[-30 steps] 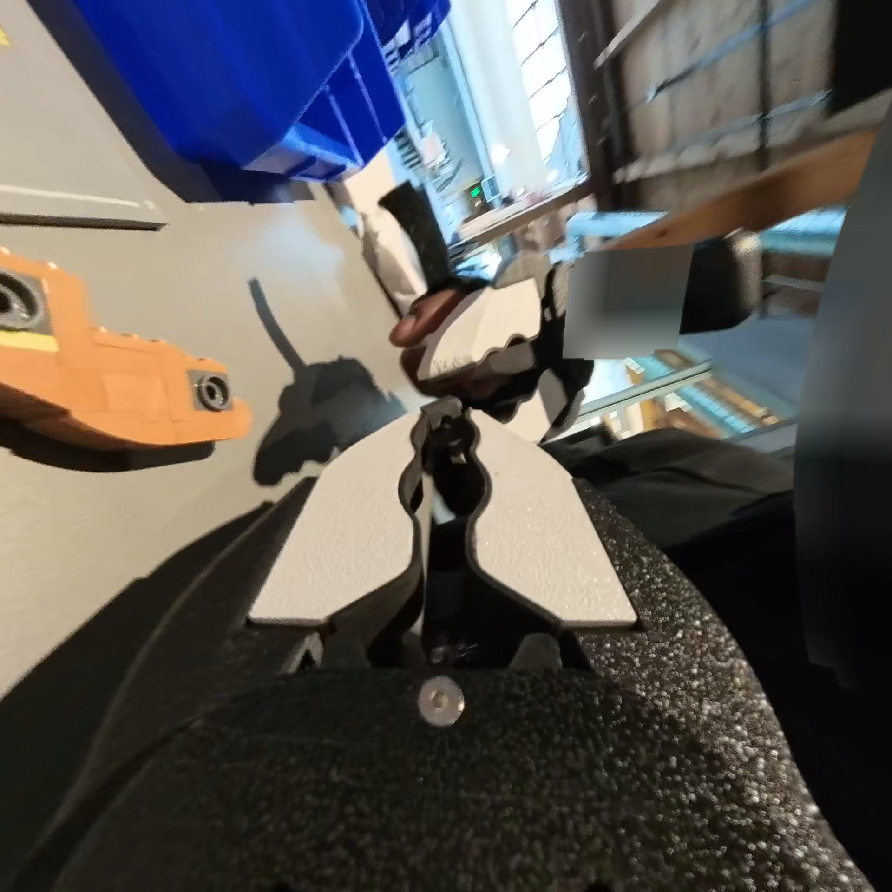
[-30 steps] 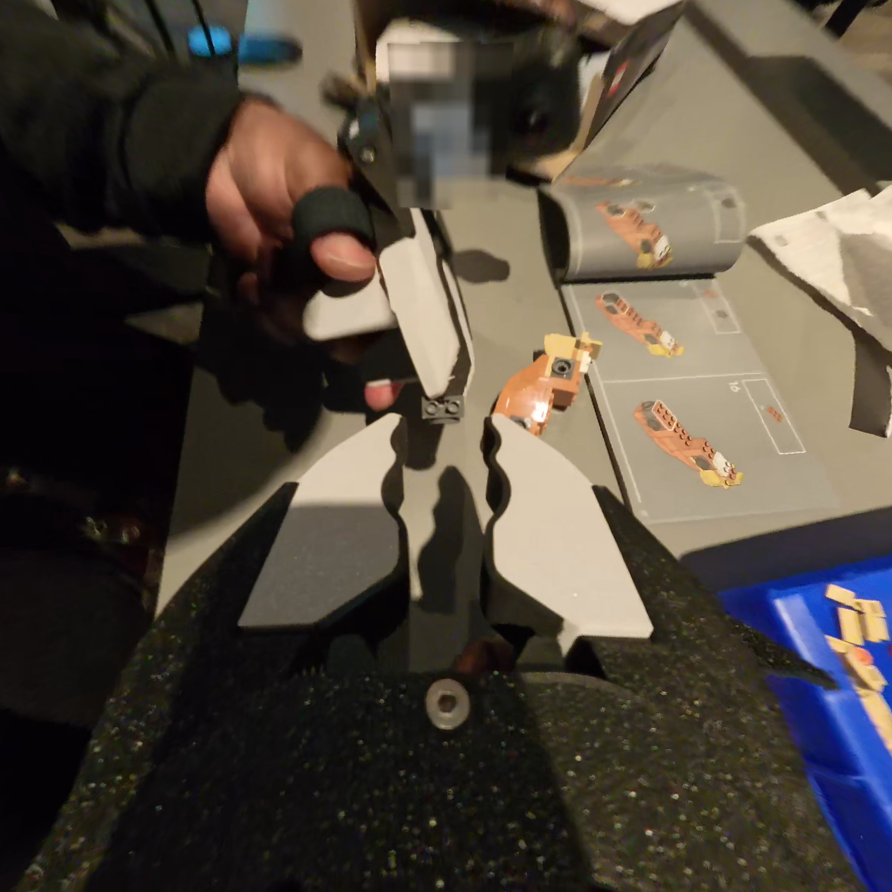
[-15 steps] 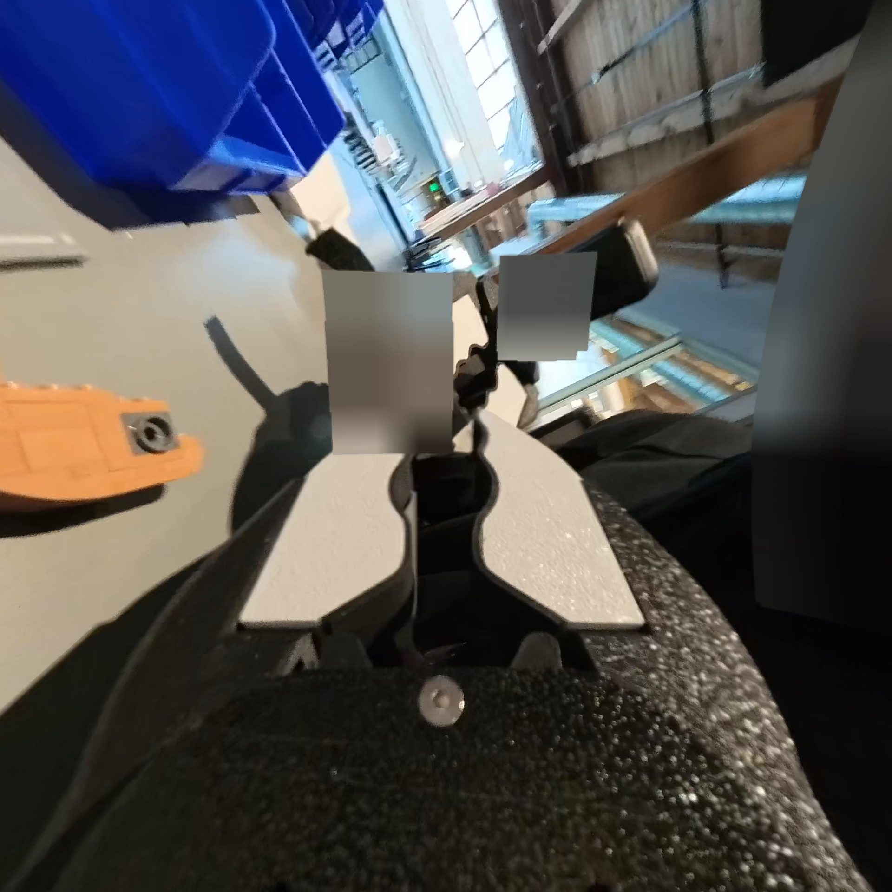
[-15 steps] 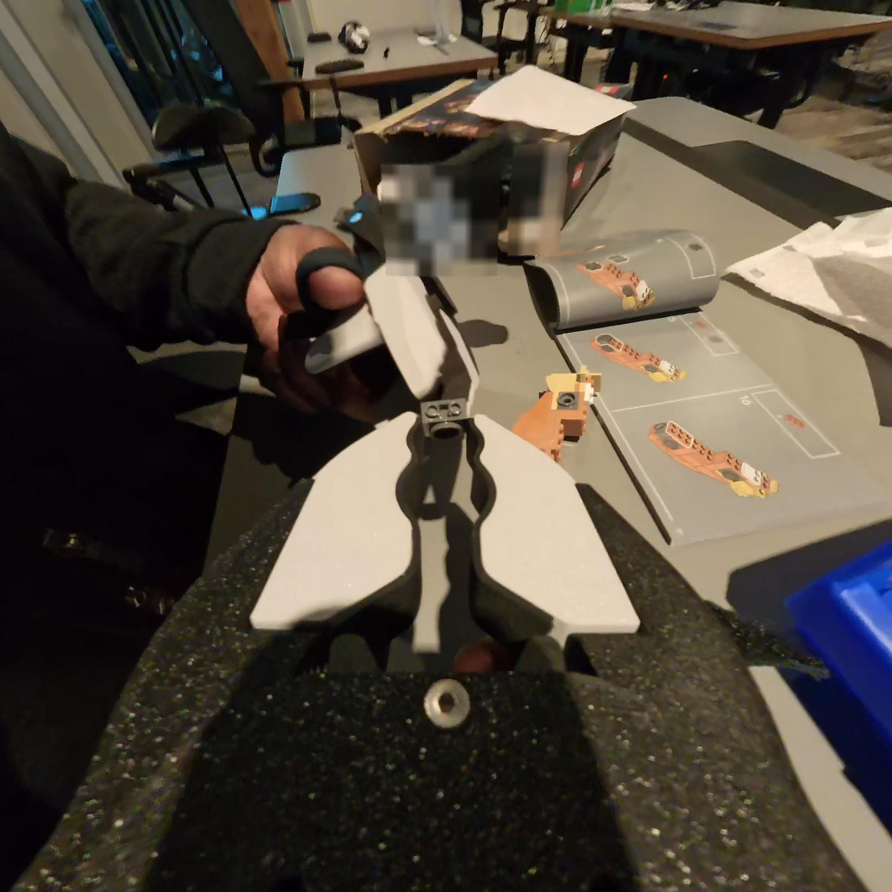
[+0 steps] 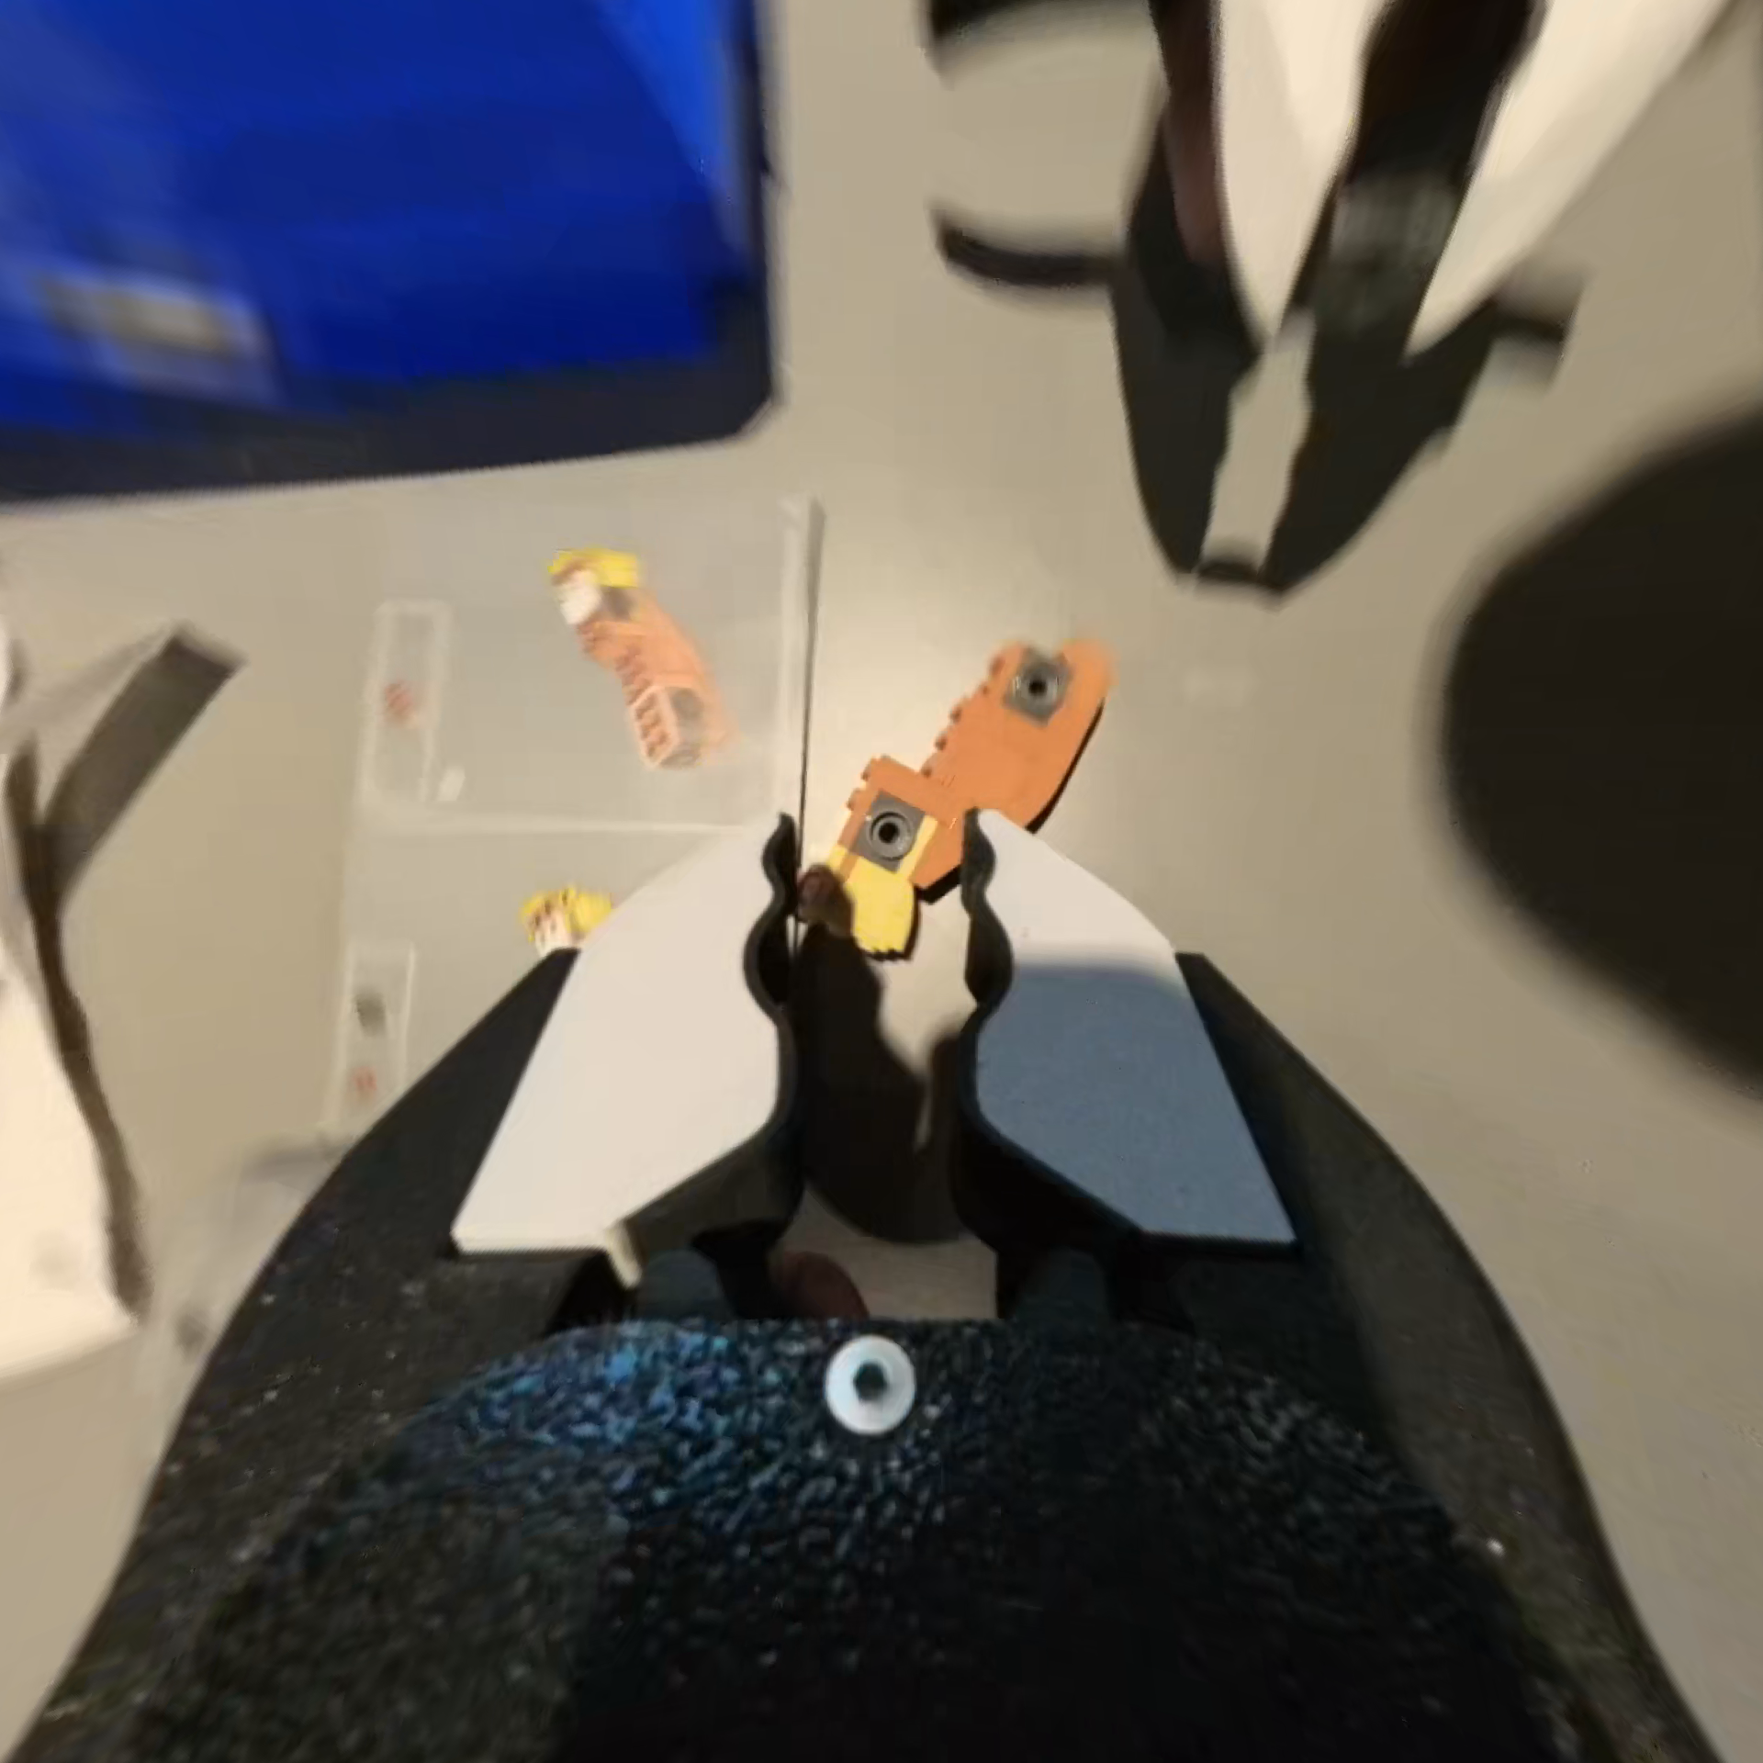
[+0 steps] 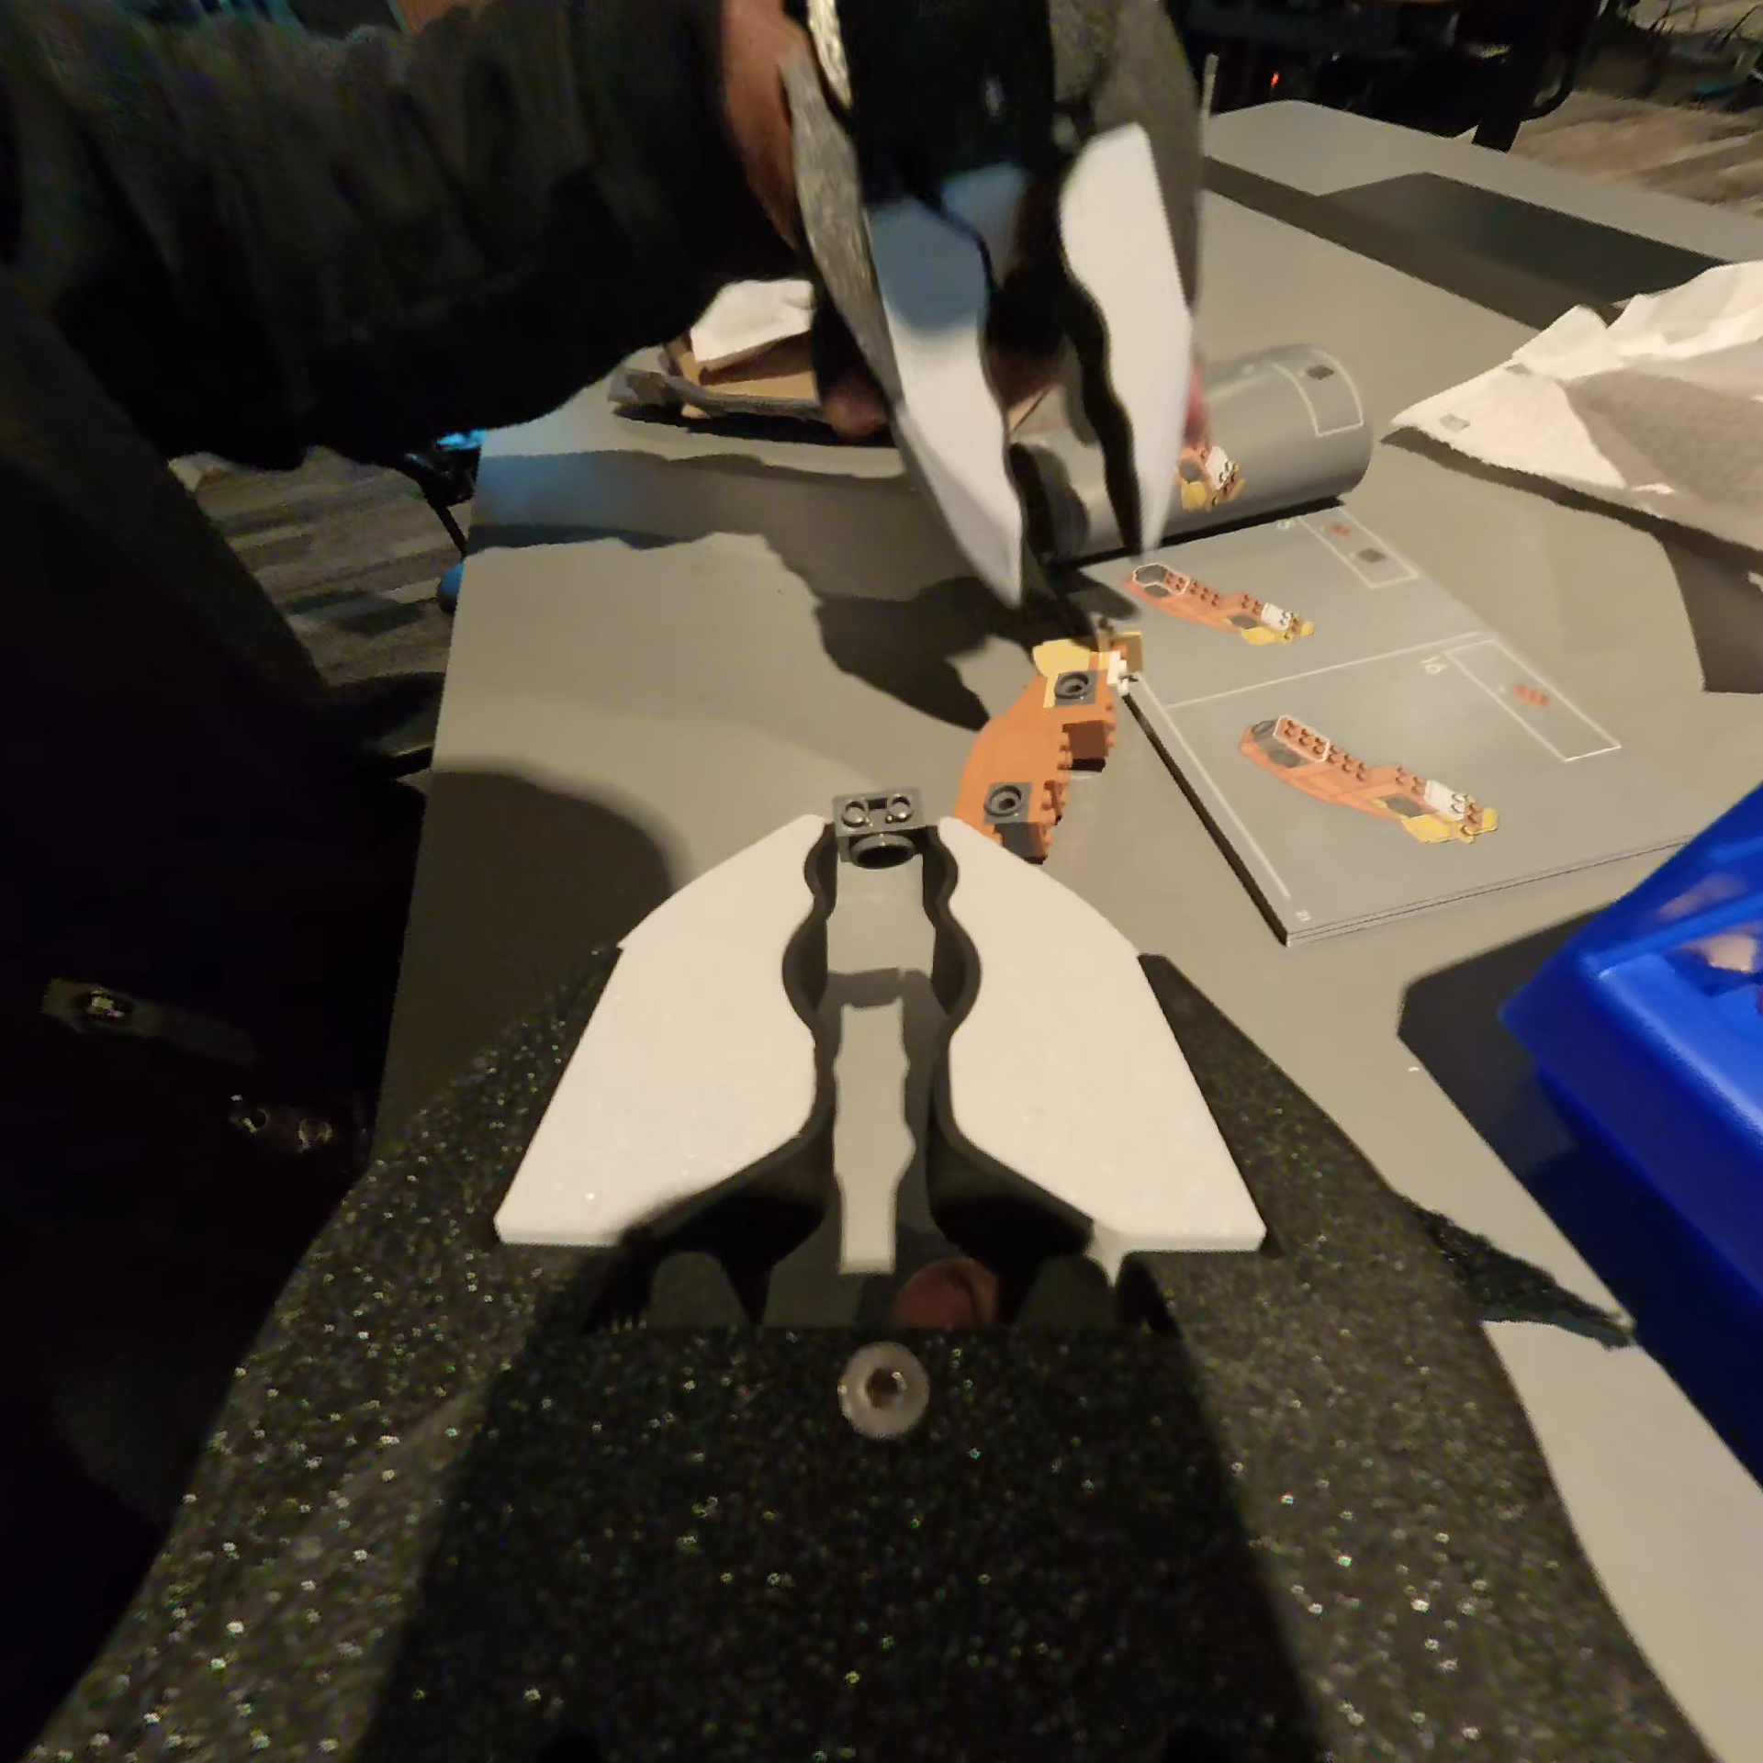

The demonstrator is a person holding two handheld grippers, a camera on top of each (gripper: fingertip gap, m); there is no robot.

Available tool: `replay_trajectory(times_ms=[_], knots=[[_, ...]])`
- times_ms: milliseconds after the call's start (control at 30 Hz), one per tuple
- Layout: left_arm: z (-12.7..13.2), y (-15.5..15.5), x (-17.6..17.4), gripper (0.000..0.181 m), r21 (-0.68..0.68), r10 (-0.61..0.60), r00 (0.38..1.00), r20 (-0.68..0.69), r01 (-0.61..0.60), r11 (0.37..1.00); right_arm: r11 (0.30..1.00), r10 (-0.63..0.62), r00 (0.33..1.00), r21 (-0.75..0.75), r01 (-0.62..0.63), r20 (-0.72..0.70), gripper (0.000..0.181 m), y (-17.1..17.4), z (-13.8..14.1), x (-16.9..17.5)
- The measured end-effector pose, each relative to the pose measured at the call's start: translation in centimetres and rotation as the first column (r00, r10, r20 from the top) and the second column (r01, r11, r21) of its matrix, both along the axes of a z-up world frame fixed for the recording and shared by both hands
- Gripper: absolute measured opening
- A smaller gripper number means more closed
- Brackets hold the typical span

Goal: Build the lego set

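Observation:
The orange lego model (image 6: 1040, 754) with a yellow end lies on the grey table (image 6: 668, 687). It also shows in the left wrist view (image 5: 992, 754). My right gripper (image 6: 880, 840) is shut on a small dark grey brick (image 6: 878, 811), held above the table just left of the model. My left gripper (image 5: 882, 849) is open and empty, pointing down with the model's yellow end between its fingertips. From the right wrist view it (image 6: 1073, 558) hangs just above that end. The right gripper (image 5: 1240, 534) appears blurred at the top of the left wrist view.
An open instruction booklet (image 6: 1383, 744) lies right of the model. A blue bin (image 6: 1669, 1049) stands at the right edge, and also shows in the left wrist view (image 5: 382, 191). White paper (image 6: 1622, 410) and a torn cardboard box (image 6: 744, 382) lie farther back. A dark sleeve (image 6: 334, 238) reaches in from the left. Left tips to right tips: about 11 cm.
The dark grey brick passed from my left gripper to my right gripper. The left gripper opened, swung down and now hangs over the model's yellow end.

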State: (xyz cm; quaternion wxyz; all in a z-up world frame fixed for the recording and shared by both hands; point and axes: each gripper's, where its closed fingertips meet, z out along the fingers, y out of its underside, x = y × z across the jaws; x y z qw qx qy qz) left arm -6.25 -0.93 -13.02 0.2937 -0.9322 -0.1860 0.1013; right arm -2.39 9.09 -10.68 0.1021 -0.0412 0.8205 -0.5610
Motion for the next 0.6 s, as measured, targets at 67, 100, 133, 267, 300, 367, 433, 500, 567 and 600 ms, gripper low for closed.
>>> replay_trajectory(times_ms=[67,100,133,267,300,367,433,500,567,600], knots=[[-1.3,0.8,0.1,0.033,-0.08,-0.147,0.989,0.024,0.149,0.986,1.0,0.009,1.0,0.003,-0.009,0.007,0.017,0.0,-0.2,0.2],[-1.5,1.3,0.0,0.033,-0.081,-0.2,0.979,0.03,0.202,0.976,1.0,0.013,1.0,0.007,-0.013,0.005,0.017,0.0,-0.3,0.3],[-1.4,1.9,-0.1,0.034,-0.065,-0.239,0.97,0.04,0.241,0.968,1.0,0.016,1.0,0.011,-0.016,0.002,0.017,0.0,-0.4,0.3],[-1.9,3.1,-0.2,0.034,-0.071,-0.343,0.935,0.094,0.35,0.934,0.999,0.032,0.999,0.014,-0.032,0.007,0.017,0.1,-0.6,0.6],[-2.4,3.1,0.0,0.033,-0.104,-0.362,0.926,0.11,0.373,0.922,0.999,0.035,0.999,0.014,-0.035,0.009,0.017,0.1,-0.6,0.7],[-3.3,2.9,0.6,0.032,-0.163,-0.383,0.914,0.132,0.402,0.901,0.999,0.038,0.999,0.01,-0.038,0.012,0.017,0.0,-0.6,0.7],[-3.4,3.3,1.3,0.025,-0.162,-0.389,0.912,0.128,0.407,0.899,0.999,0.04,0.999,0.007,-0.04,0.015,0.017,0.1,-0.6,0.7],[-3.4,3.4,1.5,0.025,-0.184,-0.374,0.924,0.082,0.383,0.905,0.999,0.042,0.999,0.005,-0.042,0.018,0.017,0.1,-0.6,0.7],[-3.3,3.4,1.7,0.025,-0.199,-0.347,0.937,0.035,0.347,0.916,0.999,0.045,0.999,0.008,-0.045,0.017,0.017,0.0,-0.7,0.7],[-3.3,3.4,2.0,0.024,-0.2,-0.331,0.943,0.019,0.328,0.923,0.999,0.044,0.999,0.009,-0.044,0.014,0.017,0.0,-0.7,0.7]])
